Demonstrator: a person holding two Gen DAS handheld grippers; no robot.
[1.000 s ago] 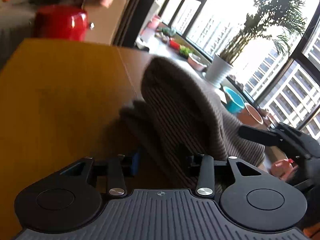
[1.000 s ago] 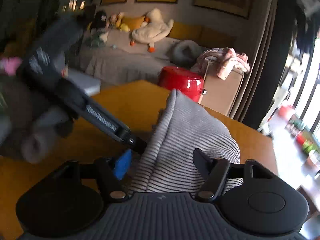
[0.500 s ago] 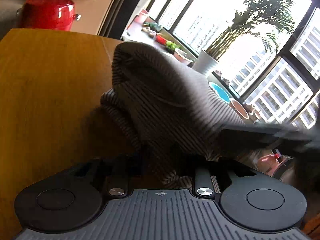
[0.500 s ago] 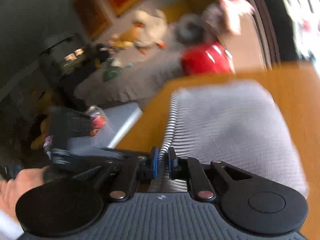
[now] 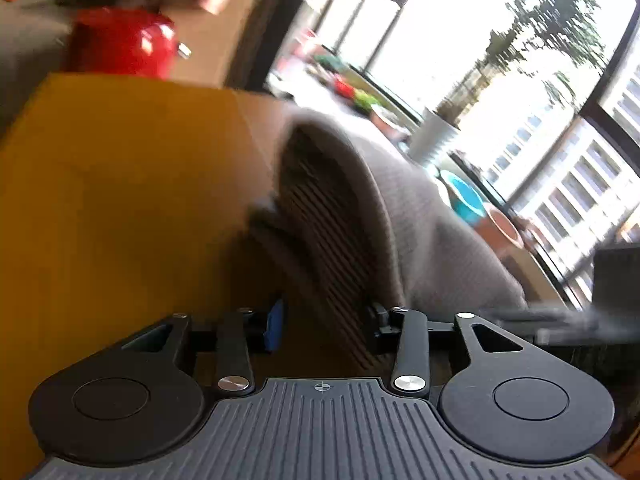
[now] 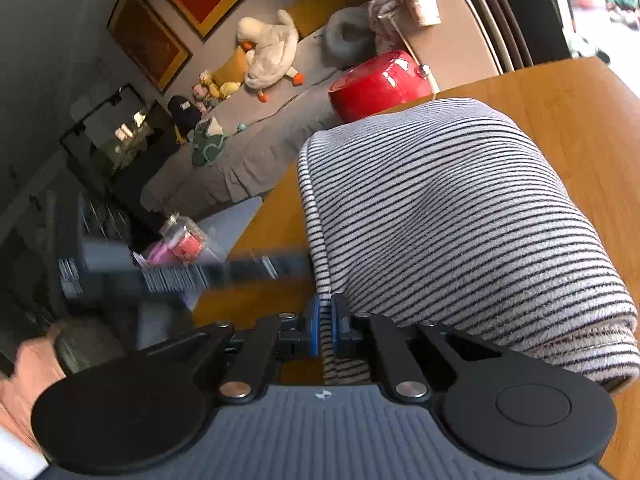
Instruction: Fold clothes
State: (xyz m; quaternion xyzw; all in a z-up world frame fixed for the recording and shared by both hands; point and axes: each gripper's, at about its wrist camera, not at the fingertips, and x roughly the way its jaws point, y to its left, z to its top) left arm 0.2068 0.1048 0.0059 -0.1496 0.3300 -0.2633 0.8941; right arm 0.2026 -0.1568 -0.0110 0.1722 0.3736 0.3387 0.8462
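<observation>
The right gripper (image 6: 325,330) is pinching the hem of the striped shirt (image 6: 452,216) between its blue pads, jaws nearly closed. The shirt is lying doubled over on the table (image 6: 580,112), reaching toward the far edge, where a red pot (image 6: 380,84) is sitting beyond. The left gripper (image 5: 326,320) is standing wide, fabric (image 5: 344,216) draping between its fingers, ungripped.
</observation>
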